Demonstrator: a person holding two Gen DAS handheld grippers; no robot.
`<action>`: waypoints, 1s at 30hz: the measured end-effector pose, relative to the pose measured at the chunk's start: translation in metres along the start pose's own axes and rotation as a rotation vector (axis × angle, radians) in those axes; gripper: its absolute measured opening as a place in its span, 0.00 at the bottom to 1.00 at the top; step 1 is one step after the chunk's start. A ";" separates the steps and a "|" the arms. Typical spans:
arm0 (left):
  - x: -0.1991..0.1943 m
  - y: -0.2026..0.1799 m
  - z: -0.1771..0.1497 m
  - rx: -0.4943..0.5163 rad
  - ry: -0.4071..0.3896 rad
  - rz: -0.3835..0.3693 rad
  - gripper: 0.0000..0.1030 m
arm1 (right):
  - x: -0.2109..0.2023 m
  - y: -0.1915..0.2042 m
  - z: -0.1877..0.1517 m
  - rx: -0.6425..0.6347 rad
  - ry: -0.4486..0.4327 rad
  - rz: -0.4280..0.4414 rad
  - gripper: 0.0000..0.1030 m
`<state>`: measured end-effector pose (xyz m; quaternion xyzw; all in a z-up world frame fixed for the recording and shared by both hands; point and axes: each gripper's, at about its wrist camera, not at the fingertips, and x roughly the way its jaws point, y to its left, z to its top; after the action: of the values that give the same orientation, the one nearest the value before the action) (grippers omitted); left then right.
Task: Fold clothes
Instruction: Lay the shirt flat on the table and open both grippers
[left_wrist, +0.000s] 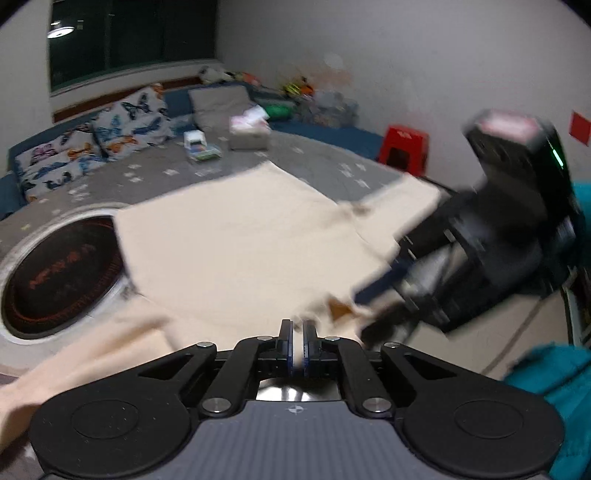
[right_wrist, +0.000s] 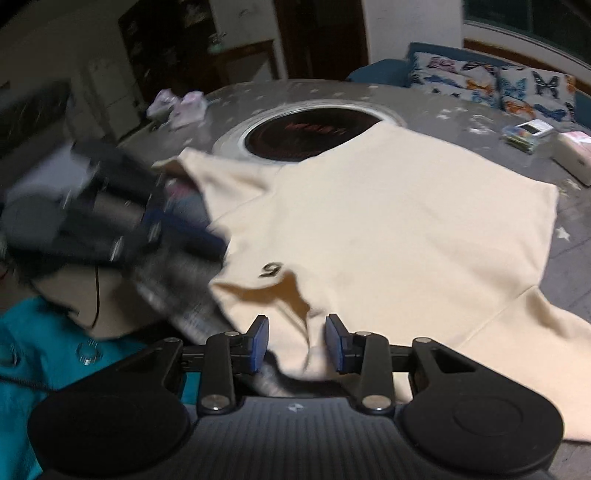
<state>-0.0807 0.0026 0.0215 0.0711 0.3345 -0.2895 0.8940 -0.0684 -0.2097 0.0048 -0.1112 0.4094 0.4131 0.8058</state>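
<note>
A cream shirt (left_wrist: 240, 240) (right_wrist: 388, 221) with a small dark mark lies spread on the round grey table (left_wrist: 314, 162) (right_wrist: 461, 110), partly covering its dark round hotplate (left_wrist: 62, 273) (right_wrist: 306, 136). My left gripper (left_wrist: 297, 326) is shut at the shirt's near edge, its tips meeting on the fabric. In the right wrist view, blurred, the left gripper (right_wrist: 218, 247) reaches the shirt's left shoulder. My right gripper (right_wrist: 297, 343) stands open around a raised fold at the neck, and only its right pad touches cloth. From the left wrist view the right gripper (left_wrist: 364, 314) is a blur.
A tissue box (left_wrist: 247, 136) and a small carton (right_wrist: 528, 133) sit on the far table. Butterfly cushions (left_wrist: 92, 147) (right_wrist: 498, 85) line a blue sofa. A red stool (left_wrist: 404, 147) stands by the wall. Teal fabric (left_wrist: 561, 387) (right_wrist: 29, 350) lies close beside the grippers.
</note>
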 end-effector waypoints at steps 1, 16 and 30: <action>-0.001 0.004 0.004 -0.018 -0.015 0.011 0.06 | -0.004 0.000 0.002 -0.001 -0.007 0.006 0.33; 0.050 0.032 0.005 -0.223 0.017 0.089 0.11 | -0.007 -0.068 0.020 0.154 -0.121 -0.199 0.33; 0.044 0.030 -0.012 -0.242 0.053 0.068 0.11 | 0.008 -0.102 0.019 0.237 -0.099 -0.343 0.32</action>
<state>-0.0439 0.0107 -0.0176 -0.0182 0.3876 -0.2145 0.8963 0.0223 -0.2599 -0.0058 -0.0629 0.3901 0.2240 0.8909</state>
